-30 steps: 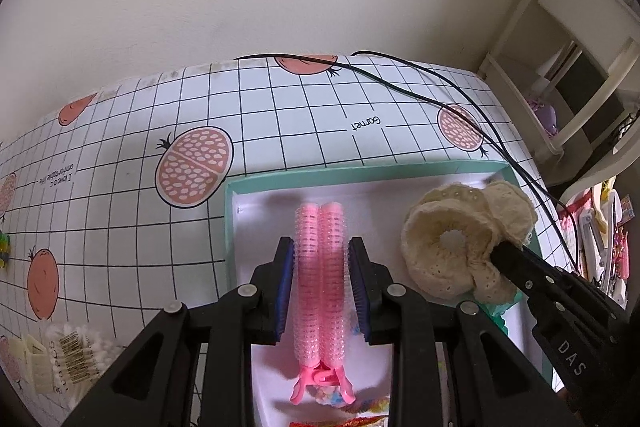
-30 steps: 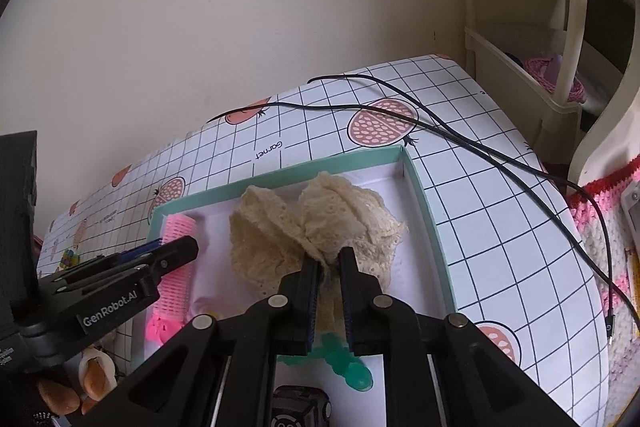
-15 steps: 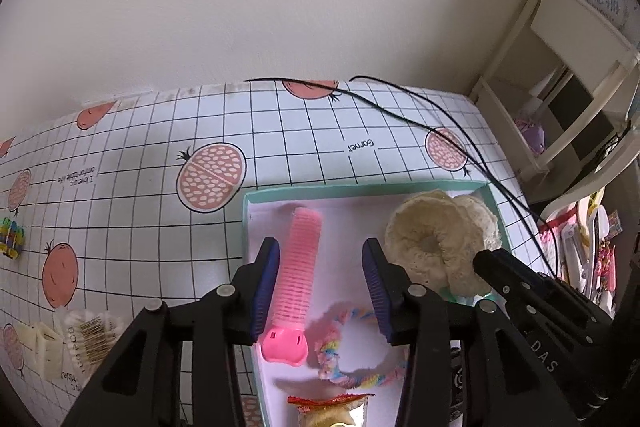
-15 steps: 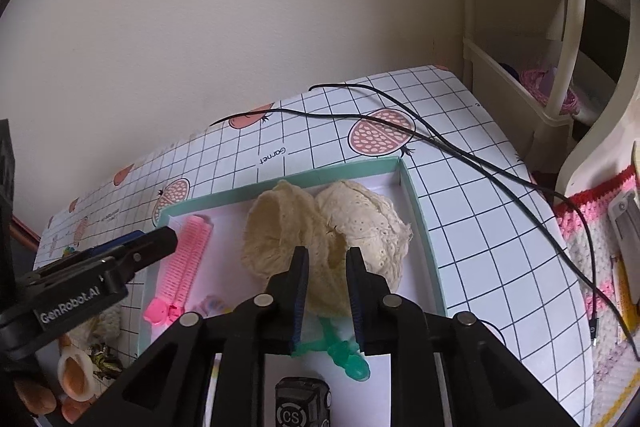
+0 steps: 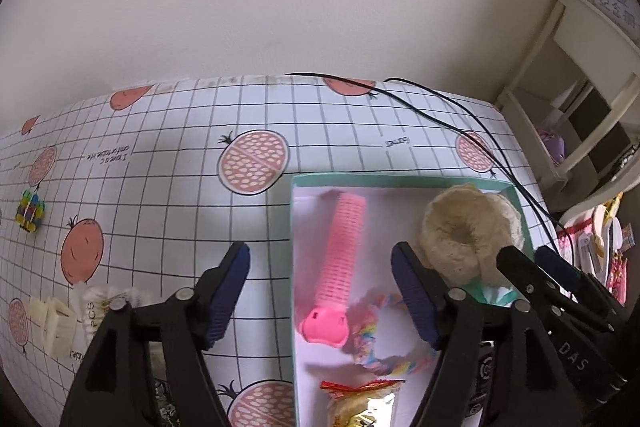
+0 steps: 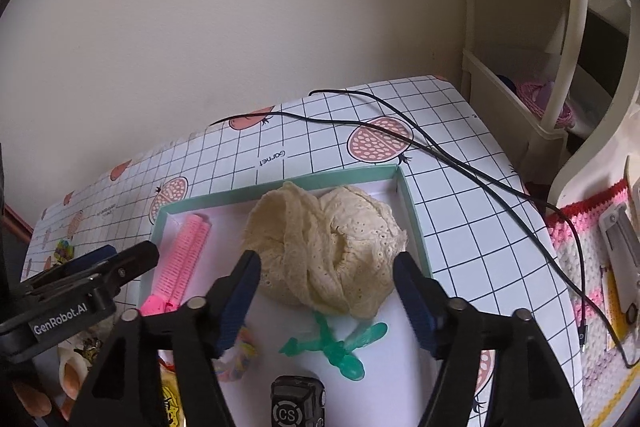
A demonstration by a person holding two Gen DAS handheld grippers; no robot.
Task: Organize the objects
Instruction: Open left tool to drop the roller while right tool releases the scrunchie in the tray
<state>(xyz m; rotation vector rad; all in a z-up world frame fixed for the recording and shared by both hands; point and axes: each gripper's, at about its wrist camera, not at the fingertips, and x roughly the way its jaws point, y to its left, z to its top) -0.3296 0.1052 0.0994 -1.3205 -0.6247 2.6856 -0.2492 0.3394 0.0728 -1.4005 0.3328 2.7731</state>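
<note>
Now holding the left tool (image 5: 320, 255) wide apart over the near left rim of the teal box (image 5: 400, 181), gripping nothing. Holding the right tool (image 6: 328, 261) equally wide and empty, low above the same box.

Seeing nearest inside it a snack packet (image 5: 360, 399), a rainbow hair tie (image 5: 372, 343) and a green clip (image 6: 332, 343). Finding behind them the pink hair roller (image 5: 344, 247) along the left wall and the cream lace scrunchie (image 6: 324, 251) in the far right corner, both free of the fingers.

Probably choosing the next loose thing. Therefore lifting straight up first, not dragging the pads through the lace.

Looking left on the tabletop (image 5: 160, 155) for the cotton swab pack (image 5: 96, 303) close by, and farther off the small colourful piece (image 5: 29, 211). Avoiding the black cable (image 6: 440, 151) running behind the box.
</note>
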